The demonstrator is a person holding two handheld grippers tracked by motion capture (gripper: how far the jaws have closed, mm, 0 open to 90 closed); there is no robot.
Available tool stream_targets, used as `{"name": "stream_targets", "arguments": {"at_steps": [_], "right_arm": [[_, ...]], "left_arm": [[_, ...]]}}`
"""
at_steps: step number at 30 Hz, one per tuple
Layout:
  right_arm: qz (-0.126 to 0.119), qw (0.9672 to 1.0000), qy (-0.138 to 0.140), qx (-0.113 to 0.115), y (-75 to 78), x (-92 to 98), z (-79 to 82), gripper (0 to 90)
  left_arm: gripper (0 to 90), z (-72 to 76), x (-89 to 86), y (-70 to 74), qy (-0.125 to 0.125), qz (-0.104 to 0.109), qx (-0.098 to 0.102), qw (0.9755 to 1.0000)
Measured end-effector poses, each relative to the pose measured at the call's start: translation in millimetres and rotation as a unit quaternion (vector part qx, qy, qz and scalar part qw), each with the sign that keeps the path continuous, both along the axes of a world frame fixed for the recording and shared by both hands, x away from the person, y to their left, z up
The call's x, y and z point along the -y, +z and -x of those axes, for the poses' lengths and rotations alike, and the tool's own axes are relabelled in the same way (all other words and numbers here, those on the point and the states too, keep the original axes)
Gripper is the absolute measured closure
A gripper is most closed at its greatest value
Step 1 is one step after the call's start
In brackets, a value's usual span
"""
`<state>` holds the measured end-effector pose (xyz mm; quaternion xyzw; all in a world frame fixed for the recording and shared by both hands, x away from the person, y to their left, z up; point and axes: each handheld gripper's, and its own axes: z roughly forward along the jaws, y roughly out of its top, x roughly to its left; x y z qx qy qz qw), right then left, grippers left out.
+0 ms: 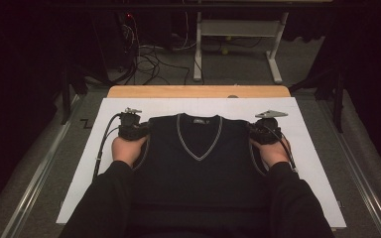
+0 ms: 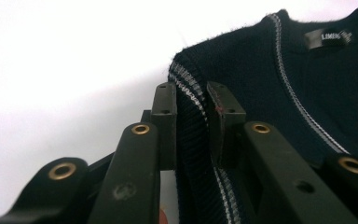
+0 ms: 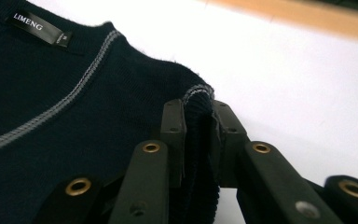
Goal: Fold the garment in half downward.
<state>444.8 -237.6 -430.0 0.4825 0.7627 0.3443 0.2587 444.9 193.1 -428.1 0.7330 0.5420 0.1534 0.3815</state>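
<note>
My left gripper (image 1: pixel 140 130) fingers (image 2: pixel 164 122) clamped on left shoulder of dark vest (image 1: pixel 198 158); right gripper (image 1: pixel 254 130) fingers (image 3: pixel 175 135) clamped on right shoulder; vest flat, centre of white worktop (image 1: pixel 307 148)

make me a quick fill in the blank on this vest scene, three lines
1. The dark vest has a ____-shaped neckline.
2. The left gripper is shut on the vest's striped ____ edge.
3. The vest lies on a ____ board.
Missing words: V; armhole; white
</note>
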Motion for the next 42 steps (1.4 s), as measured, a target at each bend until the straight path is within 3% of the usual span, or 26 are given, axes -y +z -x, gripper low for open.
{"name": "stream_targets", "arguments": {"at_steps": [4,5,6,11,13,17,20,24,32,42], "right_arm": [[-0.004,0.9994,-0.001,0.035,20.2,-1.2,0.8,78.0],[-0.007,0.9986,-0.003,0.053,30.0,-1.2,1.2,78.0],[-0.007,0.9986,-0.003,0.053,30.0,-1.2,1.2,78.0],[-0.011,0.9954,-0.010,0.095,59.8,1.1,0.2,77.9],[-0.012,0.9947,-0.010,0.101,64.8,1.6,0.1,77.9],[-0.047,0.9918,-0.015,0.118,83.9,5.1,-0.5,78.0],[-0.047,0.9905,-0.014,0.128,94.1,4.4,-0.2,78.0],[-0.041,0.9912,-0.008,0.125,95.8,3.8,0.8,77.9],[-0.042,0.9935,0.003,0.106,74.7,5.0,11.9,77.9],[-0.058,0.9914,0.037,0.112,50.5,15.3,55.5,77.9]], "left_arm": [[71.3,0.2,-4.9,18.1,0.007,0.020,0.035,0.9992],[71.4,-0.2,-6.8,22.4,0.011,0.028,0.040,0.9988],[71.4,-0.7,-8.3,26.8,0.013,0.031,0.044,0.9985],[71.4,-1.7,-12.8,51.4,0.013,0.036,0.083,0.9958],[71.4,-2.7,-14.7,62.0,0.010,0.039,0.093,0.9949],[71.4,-2.6,-18.2,81.0,0.014,0.041,0.114,0.9926],[71.4,-1.6,-18.7,87.6,0.014,0.043,0.123,0.9914],[71.2,-0.7,-17.8,81.8,0.009,0.041,0.114,0.9926],[71.2,12.5,-19.5,59.0,-0.007,0.051,0.101,0.9935],[71.1,60.9,-29.2,41.0,-0.052,0.079,0.106,0.9899]]}}
